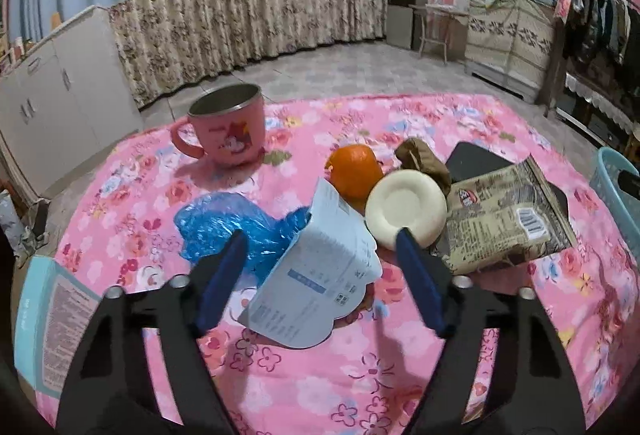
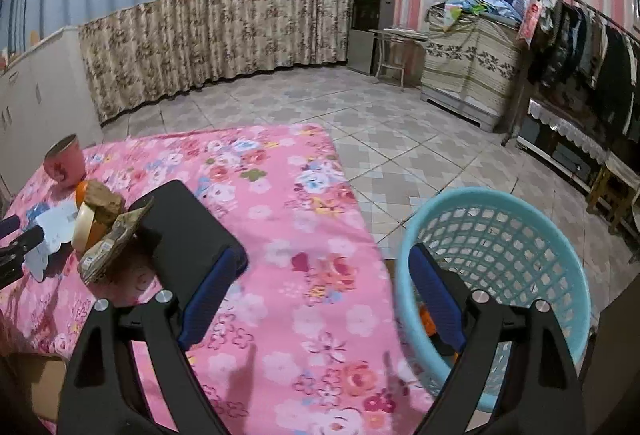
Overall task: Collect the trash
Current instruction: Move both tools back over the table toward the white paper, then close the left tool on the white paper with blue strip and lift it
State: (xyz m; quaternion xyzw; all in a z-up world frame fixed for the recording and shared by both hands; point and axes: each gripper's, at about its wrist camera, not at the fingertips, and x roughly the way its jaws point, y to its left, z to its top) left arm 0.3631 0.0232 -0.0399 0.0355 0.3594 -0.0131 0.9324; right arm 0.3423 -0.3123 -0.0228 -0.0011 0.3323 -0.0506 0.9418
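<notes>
My left gripper (image 1: 320, 247) is open, its blue fingers on either side of a white printed paper carton piece (image 1: 320, 275) that stands tilted on the pink floral cloth (image 1: 280, 375). Behind it lie a crumpled blue plastic bag (image 1: 228, 227), an orange (image 1: 354, 169), a white round lid (image 1: 406, 209), a brown crumpled wrapper (image 1: 422, 159) and a printed snack packet (image 1: 504, 219). My right gripper (image 2: 320, 271) is open and empty above the cloth's right edge, next to a light blue plastic basket (image 2: 520, 247) with something orange inside.
A pink mug (image 1: 228, 127) stands at the back left. A black flat object (image 2: 180, 227) lies under the snack packet. A light blue box (image 1: 44, 319) lies at the table's left edge. Tiled floor, cabinets and curtains lie beyond.
</notes>
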